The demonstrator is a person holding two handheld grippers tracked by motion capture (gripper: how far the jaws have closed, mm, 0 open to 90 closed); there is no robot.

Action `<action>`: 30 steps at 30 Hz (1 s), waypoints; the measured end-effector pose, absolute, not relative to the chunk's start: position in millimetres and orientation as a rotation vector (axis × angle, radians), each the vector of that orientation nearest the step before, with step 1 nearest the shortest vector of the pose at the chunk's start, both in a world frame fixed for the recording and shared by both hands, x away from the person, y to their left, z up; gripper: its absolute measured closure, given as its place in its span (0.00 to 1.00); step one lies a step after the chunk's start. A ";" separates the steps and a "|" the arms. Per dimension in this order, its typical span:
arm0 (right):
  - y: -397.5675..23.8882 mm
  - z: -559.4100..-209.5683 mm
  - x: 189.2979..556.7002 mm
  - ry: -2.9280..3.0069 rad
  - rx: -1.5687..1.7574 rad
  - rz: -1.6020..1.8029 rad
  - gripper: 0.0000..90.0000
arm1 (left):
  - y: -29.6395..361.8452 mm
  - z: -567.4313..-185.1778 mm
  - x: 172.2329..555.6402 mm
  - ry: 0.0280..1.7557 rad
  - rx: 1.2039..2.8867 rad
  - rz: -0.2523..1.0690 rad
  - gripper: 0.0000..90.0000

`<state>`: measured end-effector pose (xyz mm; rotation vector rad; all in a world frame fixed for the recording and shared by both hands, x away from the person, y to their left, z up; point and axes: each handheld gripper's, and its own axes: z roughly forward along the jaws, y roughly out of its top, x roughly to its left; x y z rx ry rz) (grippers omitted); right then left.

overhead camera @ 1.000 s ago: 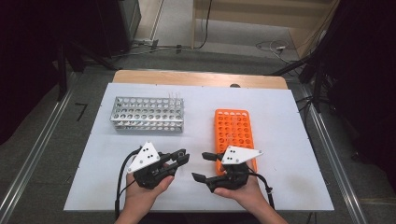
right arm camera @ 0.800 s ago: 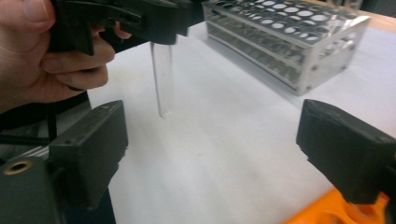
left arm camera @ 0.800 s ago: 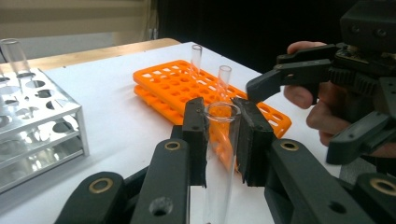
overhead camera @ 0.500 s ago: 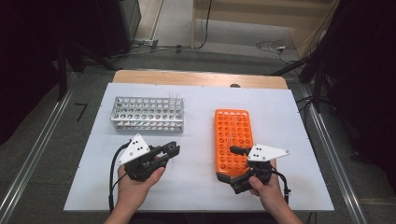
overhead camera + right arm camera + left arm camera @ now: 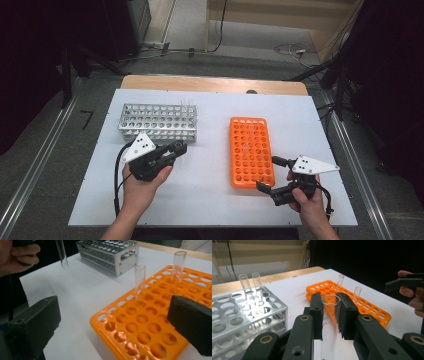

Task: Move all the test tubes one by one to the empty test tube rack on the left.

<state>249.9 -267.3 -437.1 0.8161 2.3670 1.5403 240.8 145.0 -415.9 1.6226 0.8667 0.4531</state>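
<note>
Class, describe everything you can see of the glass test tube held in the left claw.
The test tube is clear glass, open-mouthed with a round bottom, apparently empty, with faint printing on its wall. It stands roughly upright, clamped between the black pads of the left claw, which touch its upper part. It hangs above the white table, between the metal rack and the orange rack.

place: lab | evidence: test-tube racks (image 5: 159, 121), white table (image 5: 210, 170), cabling (image 5: 295, 50)
</note>
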 end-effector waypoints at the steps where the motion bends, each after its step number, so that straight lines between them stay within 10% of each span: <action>1: -270.3 -437.6 249.4 2.364 0.823 1.540 0.00 | 145.3 -415.2 242.7 0.868 1.618 0.456 0.84; 30: -304.6 -448.9 255.7 2.322 0.936 1.521 0.00 | 164.8 -398.5 321.4 0.967 1.555 0.559 0.84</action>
